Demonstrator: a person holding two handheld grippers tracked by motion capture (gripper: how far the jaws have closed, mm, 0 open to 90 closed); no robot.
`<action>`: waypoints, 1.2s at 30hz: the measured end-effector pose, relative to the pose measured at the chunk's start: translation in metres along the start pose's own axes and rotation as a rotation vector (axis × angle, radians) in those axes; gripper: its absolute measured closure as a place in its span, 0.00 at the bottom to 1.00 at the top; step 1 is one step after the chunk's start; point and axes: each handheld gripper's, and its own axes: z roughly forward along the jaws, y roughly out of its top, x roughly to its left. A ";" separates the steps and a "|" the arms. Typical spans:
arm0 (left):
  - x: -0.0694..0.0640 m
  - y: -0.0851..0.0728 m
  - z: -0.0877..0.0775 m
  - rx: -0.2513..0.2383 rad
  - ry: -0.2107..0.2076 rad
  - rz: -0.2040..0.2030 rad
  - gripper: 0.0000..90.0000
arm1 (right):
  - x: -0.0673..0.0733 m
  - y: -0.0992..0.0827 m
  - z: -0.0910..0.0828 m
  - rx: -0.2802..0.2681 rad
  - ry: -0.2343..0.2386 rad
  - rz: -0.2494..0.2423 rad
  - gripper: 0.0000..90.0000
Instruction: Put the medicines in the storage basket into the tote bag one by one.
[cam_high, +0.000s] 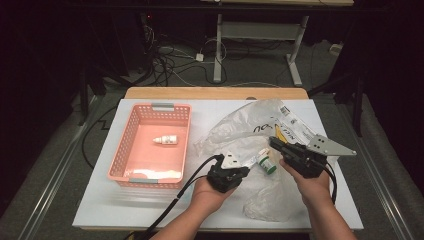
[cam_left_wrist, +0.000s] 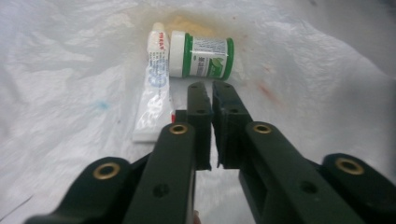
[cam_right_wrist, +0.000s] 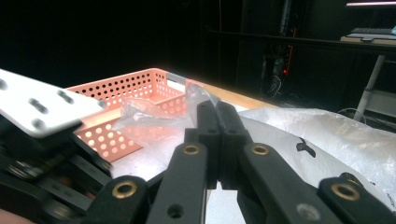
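High view: clear crinkled plastic bag (cam_high: 260, 135) is pinched at its edge by right gripper (cam_high: 278, 144), jaws closed on film, likely to hold it open.
Left gripper (cam_left_wrist: 212, 88): jaws nearly closed, empty, aimed at green-and-white jar (cam_left_wrist: 201, 58) beside white tube (cam_left_wrist: 153, 84).
Pink perforated basket (cam_high: 131, 150): small white bottle (cam_high: 165, 140) held inside.

Count, taken relative to the basket (cam_high: 122, 150):
- Baskets: one, pink, perforated.
- Dropper bottles: one (cam_high: 165, 140), lying inside the basket.
- Plastic bags: one (cam_high: 240, 132), crumpled, right of the basket.
- Jars: one (cam_high: 266, 163), green and white, on the bag, right of the basket.
- Tubes: one (cam_left_wrist: 153, 84), white, just beside the jar.
- Grippers: two, left (cam_high: 235, 170) and right (cam_high: 275, 143), both right of the basket.
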 end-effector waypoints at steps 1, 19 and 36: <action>0.000 -0.001 -0.007 0.000 0.002 -0.004 0.89 | 0.000 0.000 0.000 -0.002 -0.001 0.005 1.00; 0.036 -0.022 -0.086 0.016 0.116 -0.091 0.00 | 0.000 0.001 0.000 -0.003 -0.009 0.004 1.00; 0.075 -0.039 -0.129 0.018 0.292 -0.180 0.00 | -0.001 0.001 -0.002 -0.007 -0.012 0.005 1.00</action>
